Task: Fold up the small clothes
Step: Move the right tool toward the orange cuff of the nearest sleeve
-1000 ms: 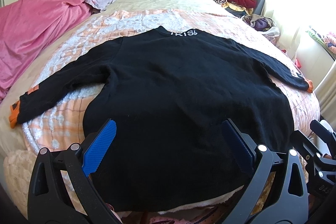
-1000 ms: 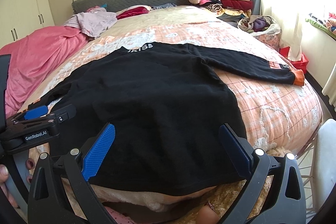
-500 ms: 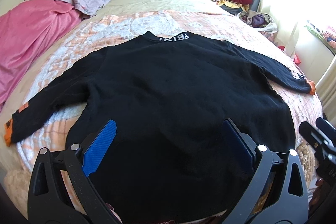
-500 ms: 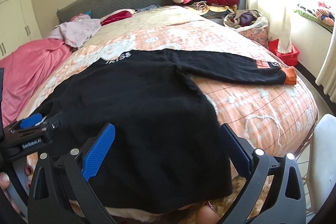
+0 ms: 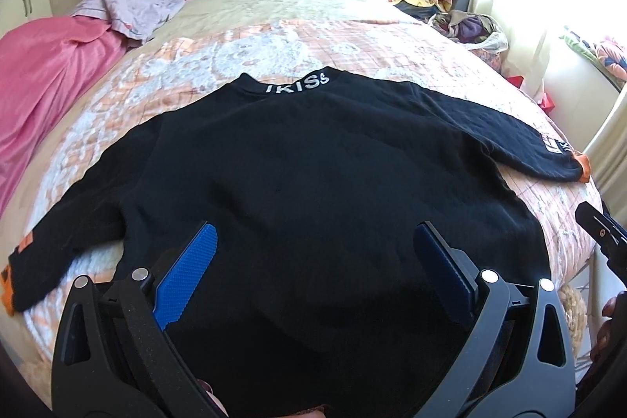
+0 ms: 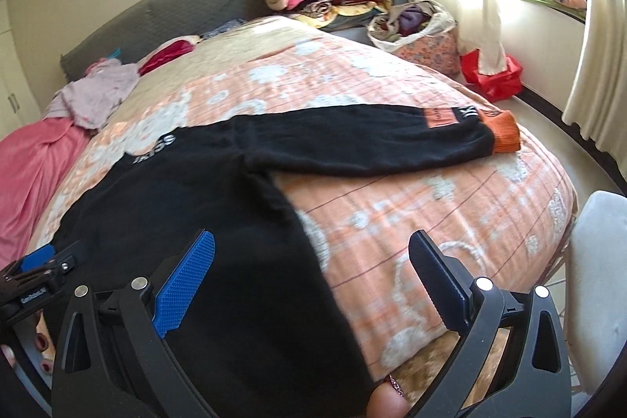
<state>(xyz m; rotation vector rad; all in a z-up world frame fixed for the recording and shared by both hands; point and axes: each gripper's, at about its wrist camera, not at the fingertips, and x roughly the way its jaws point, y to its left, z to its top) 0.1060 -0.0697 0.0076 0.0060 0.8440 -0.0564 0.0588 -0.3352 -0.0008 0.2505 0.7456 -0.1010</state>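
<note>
Black sweater (image 5: 313,183) lies flat on bed (image 6: 411,241), both sleeves spread: 0 folds made. Left gripper (image 5: 313,277) and right gripper (image 6: 309,281) jaws apart, empty.

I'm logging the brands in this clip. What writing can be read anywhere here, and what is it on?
"IKISS", white letters on the collar of the black sweater.
Orange patch near the cuff of the sweater's sleeve: dark print, too small to read.
White marks beside that patch: not legible.
White print on the left gripper's body: too blurred to read.
</note>
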